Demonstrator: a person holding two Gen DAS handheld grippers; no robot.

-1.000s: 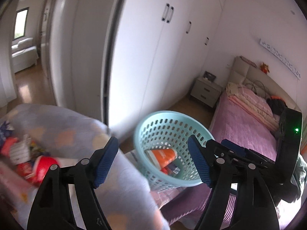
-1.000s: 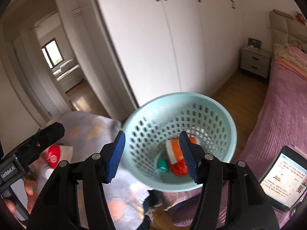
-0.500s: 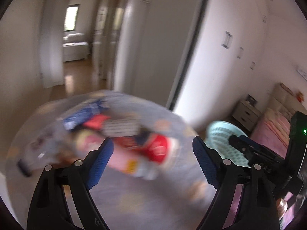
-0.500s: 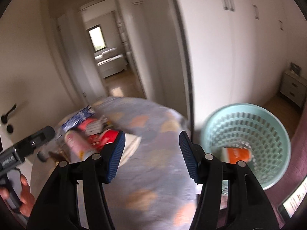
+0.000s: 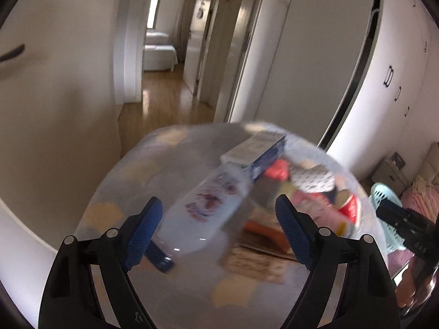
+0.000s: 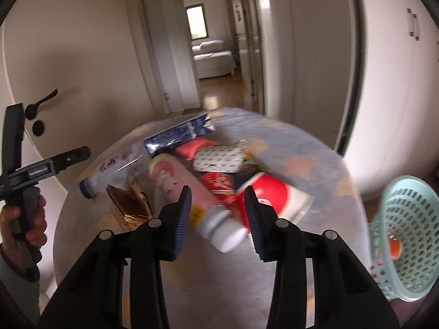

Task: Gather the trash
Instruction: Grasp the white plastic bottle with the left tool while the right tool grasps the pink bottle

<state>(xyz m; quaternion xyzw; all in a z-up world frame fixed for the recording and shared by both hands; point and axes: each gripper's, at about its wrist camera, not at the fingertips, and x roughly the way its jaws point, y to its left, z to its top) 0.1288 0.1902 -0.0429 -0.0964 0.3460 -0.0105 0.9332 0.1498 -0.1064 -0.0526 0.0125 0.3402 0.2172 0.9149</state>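
Trash pile on tabletop [image 6: 315,288], basket [image 6: 403,235] at right edge; left hand-held gripper [image 5: 216,230] wide, right hand-held gripper [image 6: 216,213], just narrowing, empty—center over pink bottle [image 6: 192,200] before squeezing.

A home bedroom w/ hallway beyond: white built-in wardrobes [image 5: 395,63], nightstand [image 5: 391,171] beside a pink-covered bed [image 5: 422,194], wood floor [image 5: 164,93] leading thru an open doorway to a room w/ pale sofa [image 6: 212,48] and window [image 6: 197,22].

right gripper [image 6: 216,216] jaws just narrowed, empty, above pink bottle [image 6: 192,200] on round table [image 6: 315,170]; teal basket [image 6: 403,235] right of table
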